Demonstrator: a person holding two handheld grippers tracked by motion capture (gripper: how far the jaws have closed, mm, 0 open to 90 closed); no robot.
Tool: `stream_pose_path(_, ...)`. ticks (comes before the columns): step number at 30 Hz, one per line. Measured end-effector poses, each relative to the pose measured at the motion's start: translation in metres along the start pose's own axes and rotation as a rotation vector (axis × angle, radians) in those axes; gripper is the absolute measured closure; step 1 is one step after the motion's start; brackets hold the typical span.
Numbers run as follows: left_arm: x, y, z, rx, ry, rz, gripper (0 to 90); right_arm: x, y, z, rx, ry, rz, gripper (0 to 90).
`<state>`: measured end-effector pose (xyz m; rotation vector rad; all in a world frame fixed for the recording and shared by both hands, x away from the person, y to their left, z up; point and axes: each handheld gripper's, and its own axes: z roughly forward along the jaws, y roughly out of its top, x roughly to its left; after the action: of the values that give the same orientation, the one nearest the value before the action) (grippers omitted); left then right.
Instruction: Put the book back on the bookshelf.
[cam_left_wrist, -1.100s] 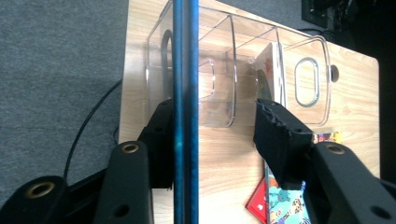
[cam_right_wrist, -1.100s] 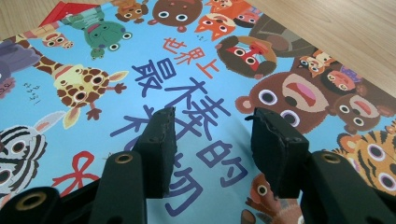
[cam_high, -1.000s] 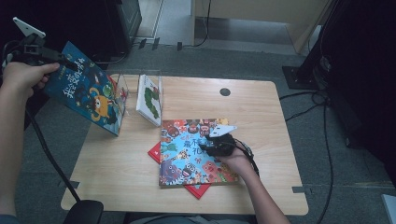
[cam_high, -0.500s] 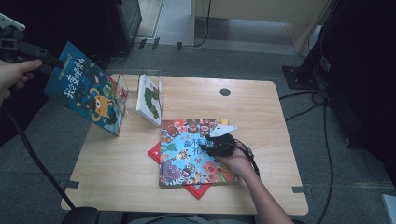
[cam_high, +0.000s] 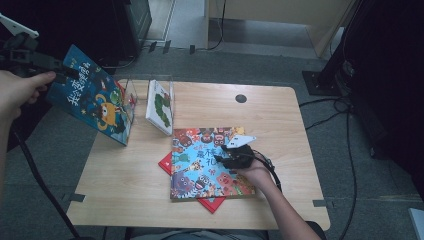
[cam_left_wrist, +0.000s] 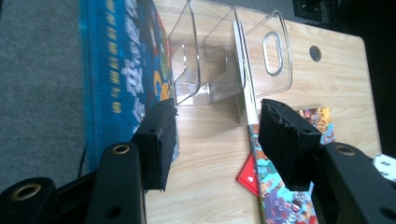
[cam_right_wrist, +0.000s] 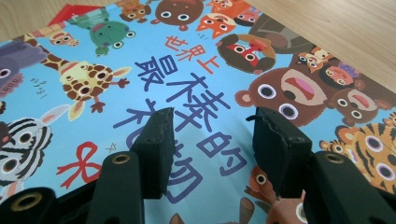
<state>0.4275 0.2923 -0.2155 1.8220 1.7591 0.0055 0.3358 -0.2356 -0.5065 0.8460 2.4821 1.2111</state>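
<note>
Both pairs gape empty: my left fingers (cam_left_wrist: 156, 140) beside the blue book (cam_left_wrist: 121, 60) at the clear rack (cam_left_wrist: 275, 70), my right fingers (cam_right_wrist: 156, 144) over the animal book (cam_right_wrist: 93, 74), whose edge I should pinch squarely.

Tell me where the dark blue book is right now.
In the high view the dark blue book stands tilted at the table's far left edge, beside the clear rack.

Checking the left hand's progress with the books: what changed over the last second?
The left gripper drew back from the dark blue book, which leans where it was against the clear rack. The right gripper rests unmoved on the animal book; the caterpillar book stayed put.
</note>
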Motion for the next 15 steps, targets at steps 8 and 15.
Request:
stream_pose_path(8,-0.019,-0.019,0.022,0.011,-0.048,0.028,46.8,-0.011,0.003,0.004,-0.009,0.026,0.025,48.8)
stream_pose_path(15,-0.033,-0.037,0.049,0.030,-0.056,0.079,46.7,-0.016,0.007,0.008,0.000,0.008,0.019,48.9)
